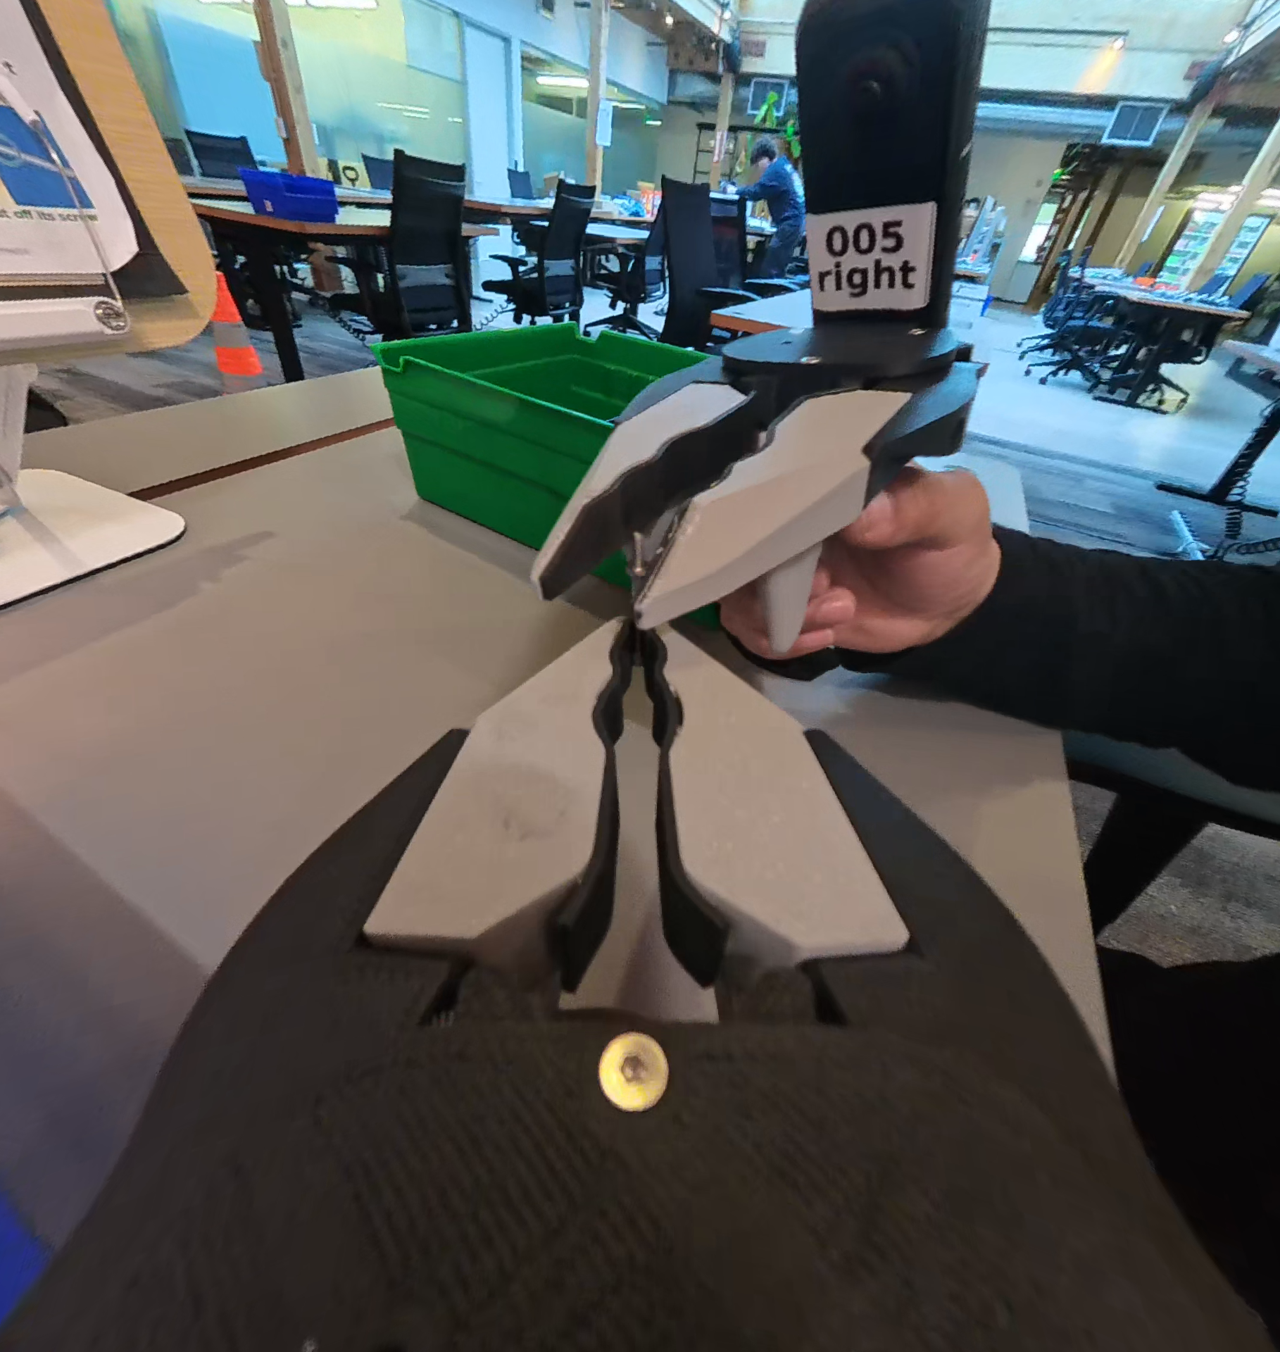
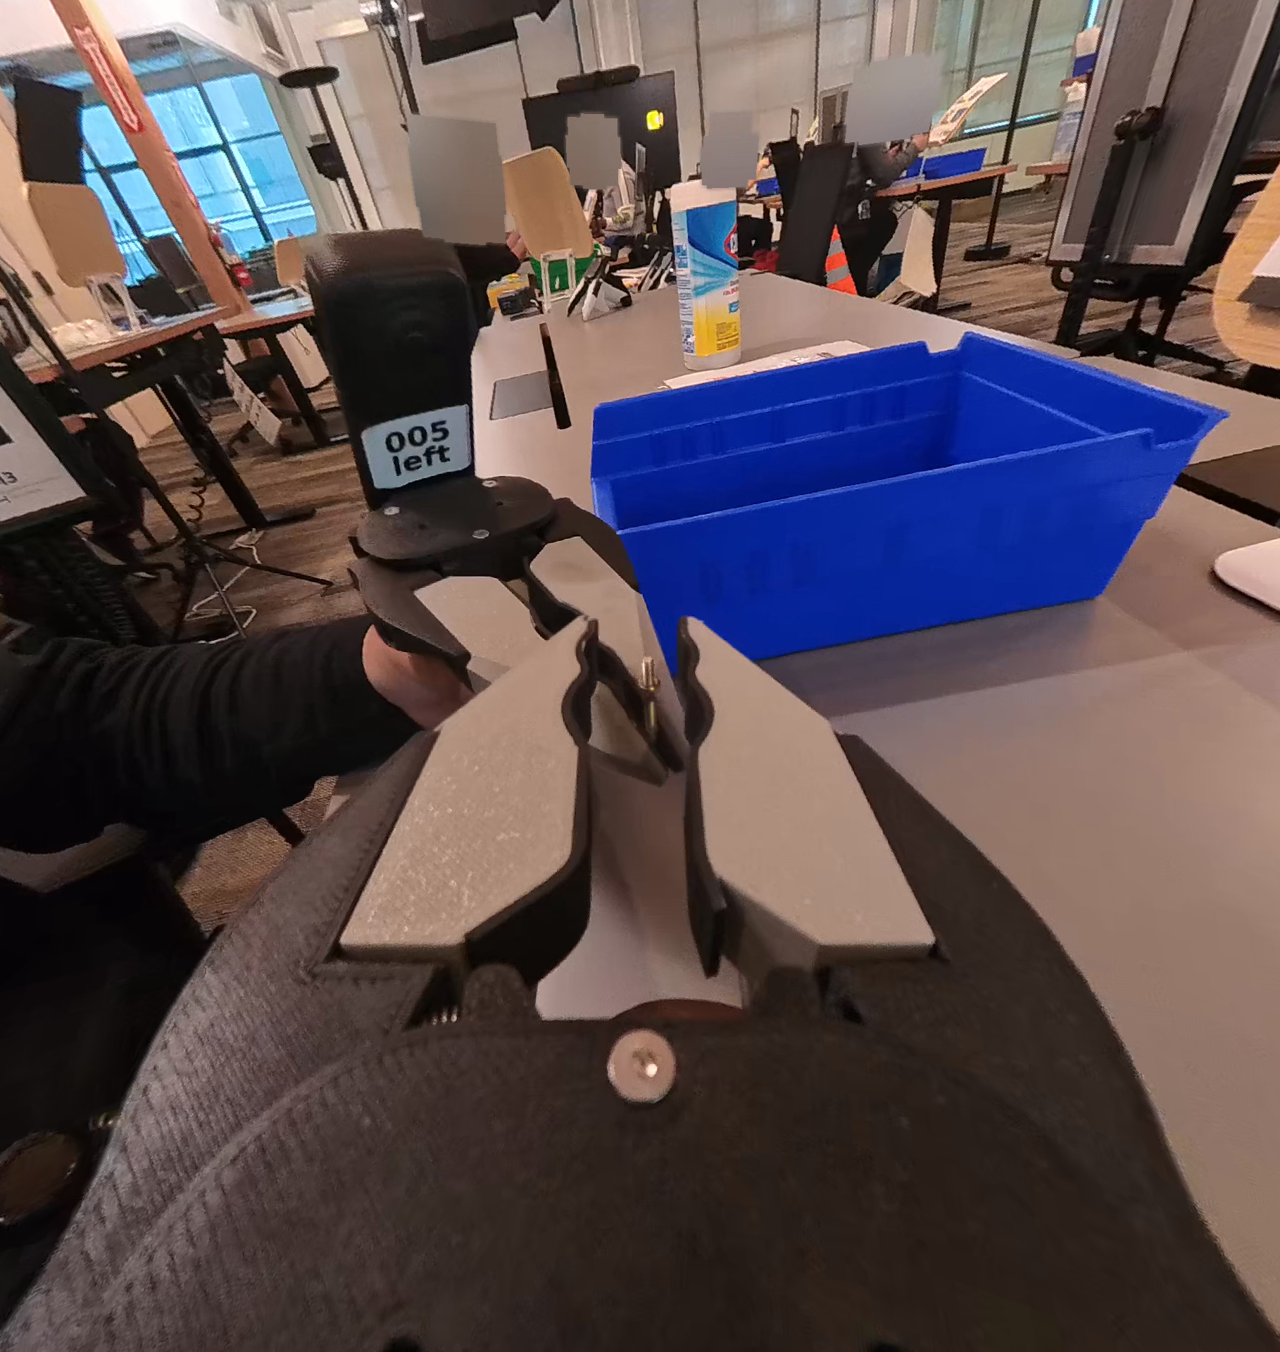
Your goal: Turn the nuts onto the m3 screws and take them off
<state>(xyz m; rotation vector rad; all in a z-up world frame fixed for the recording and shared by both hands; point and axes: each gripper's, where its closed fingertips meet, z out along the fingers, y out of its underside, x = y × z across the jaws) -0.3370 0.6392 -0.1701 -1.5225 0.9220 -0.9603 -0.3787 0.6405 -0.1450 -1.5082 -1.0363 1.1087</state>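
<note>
left gripper (image 1: 635, 644): grey wedge fingers with wavy black pads, nipped tight on the small silver m3 screw (image 2: 650, 684); screw sits up in the right gripper's gap

right gripper (image 2: 633, 644): same build, fingers parted, not clamping

left view only: ribbed green plastic bin (image 1: 491, 432)

right view only: glossy blue plastic bin (image 2: 878, 541), on the matte grey table (image 2: 1061, 841)

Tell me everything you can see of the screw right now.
The screw is a small, thin, silvery metal pin, standing roughly upright. Its top is thicker; whether that is its head or a nut is too small to tell. Its lower end is pinched in the shut left gripper. The right gripper is open, its jaws on either side of the screw, apparently not touching it.
</note>
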